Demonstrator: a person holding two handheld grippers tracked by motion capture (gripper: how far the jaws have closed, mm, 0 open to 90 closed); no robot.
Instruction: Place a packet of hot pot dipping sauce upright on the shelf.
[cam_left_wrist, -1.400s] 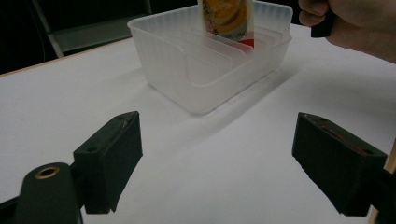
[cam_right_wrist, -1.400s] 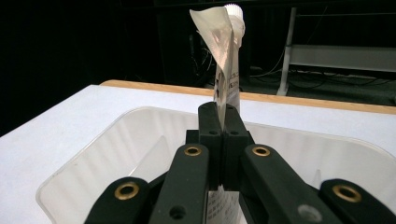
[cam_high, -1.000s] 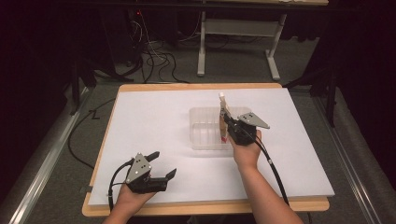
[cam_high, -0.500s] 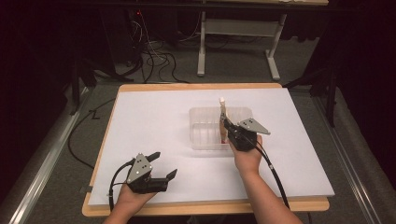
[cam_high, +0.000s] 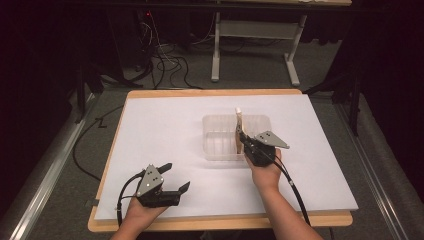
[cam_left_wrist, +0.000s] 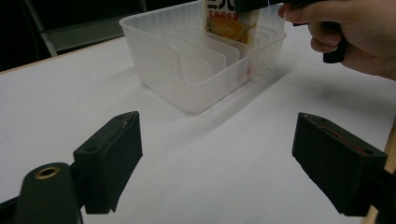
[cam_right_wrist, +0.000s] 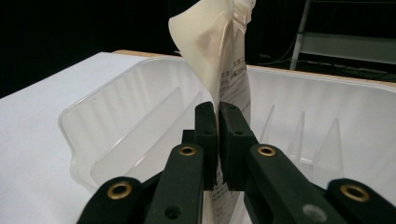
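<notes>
1. Over the clear bin (cam_high: 219, 141), right tool (cam_high: 243, 141) is clamped tight on a flat food pouch (cam_high: 238, 131); pouch stands upright, lower edge down between the bin's dividers (cam_left_wrist: 212, 55), toward the bin's right end.
2. Judged status: pouch lowered into a slot, not yet let go. Whether it touches the bin's bottom I cannot tell.
3. Left tool (cam_high: 170, 179) rests on the white surface (cam_high: 165, 125) near-left of the bin, jaws wide, holding nothing.
4. Left to do: release pouch, withdraw right tool.
</notes>
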